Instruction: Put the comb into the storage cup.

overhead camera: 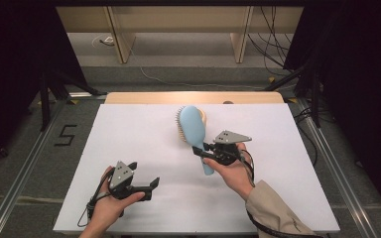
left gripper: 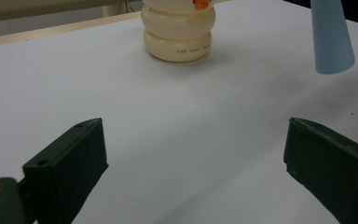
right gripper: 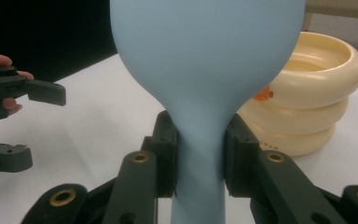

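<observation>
Right now the right gripper [overhead camera: 204,150] is pinching the neck of a pale blue hairbrush [overhead camera: 192,130], its two black jaws pressed against either side of the narrow stretch where the handle widens into the head. In the right gripper view the pads sit flush on the plastic, and the smooth back of the brush [right gripper: 205,60] faces the camera. From above, the brush is lifted off the white table [overhead camera: 129,139], head pointing away from the person and bristles showing along its far left edge, with the handle end hanging down past the jaws toward the person.

Just behind the brush head stands a cream ribbed container [right gripper: 307,107] — three stacked rings, open at the top, an orange mark on its side. In the high view most of it is hidden by the brush.

Well to the left of the brush and nearer the person, the left gripper [overhead camera: 146,186] rests low over the table with its jaws spread wide — nothing between them, only bare white surface. Its own view looks toward the container [left gripper: 179,35], with the handle tip [left gripper: 331,42] hanging at upper right.
</observation>
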Demonstrator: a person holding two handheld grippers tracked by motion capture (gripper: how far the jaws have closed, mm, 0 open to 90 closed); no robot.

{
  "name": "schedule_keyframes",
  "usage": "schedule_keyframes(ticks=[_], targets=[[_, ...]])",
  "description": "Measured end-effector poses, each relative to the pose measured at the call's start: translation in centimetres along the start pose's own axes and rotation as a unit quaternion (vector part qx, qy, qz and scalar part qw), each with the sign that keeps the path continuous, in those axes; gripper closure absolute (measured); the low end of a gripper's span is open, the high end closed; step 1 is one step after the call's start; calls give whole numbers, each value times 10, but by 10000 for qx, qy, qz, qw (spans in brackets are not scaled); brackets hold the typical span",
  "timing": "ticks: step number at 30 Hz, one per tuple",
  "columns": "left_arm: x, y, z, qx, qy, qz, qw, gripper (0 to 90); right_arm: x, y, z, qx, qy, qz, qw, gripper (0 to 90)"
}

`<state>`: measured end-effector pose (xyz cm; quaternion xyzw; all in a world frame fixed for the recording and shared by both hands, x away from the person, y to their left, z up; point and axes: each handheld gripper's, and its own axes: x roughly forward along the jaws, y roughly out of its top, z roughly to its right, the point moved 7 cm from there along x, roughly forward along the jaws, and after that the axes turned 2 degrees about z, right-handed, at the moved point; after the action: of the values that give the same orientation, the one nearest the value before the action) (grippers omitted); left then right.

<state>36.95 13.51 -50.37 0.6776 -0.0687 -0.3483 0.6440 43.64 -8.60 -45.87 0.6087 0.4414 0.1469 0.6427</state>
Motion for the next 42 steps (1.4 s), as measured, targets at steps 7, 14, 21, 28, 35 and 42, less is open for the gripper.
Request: schedule_keyframes(ticks=[7,14,21,28,35,42], targets=[[1,1,4,-12,-47,28,10000,58,1,-1,-3,27,53,27,10000,703],[2,1,8,-8,-122,34,9999,62,4,-2,-8,2,99,25,9999,703],[3,1,9,-12,-146,25,9999,65,5,-3,-12,-5,133,31,9999,703],[4,1,12,-9,-178,26,9998,67,8,-6,-16,-5,180,-3,9998,703],[4,0,13,-19,-197,19,9998,70,11,-8,-22,-4,242,1,9997,703],[5,0,14,-6,-217,14,9998,71,12,-9,-25,16,266,25,9996,703]])
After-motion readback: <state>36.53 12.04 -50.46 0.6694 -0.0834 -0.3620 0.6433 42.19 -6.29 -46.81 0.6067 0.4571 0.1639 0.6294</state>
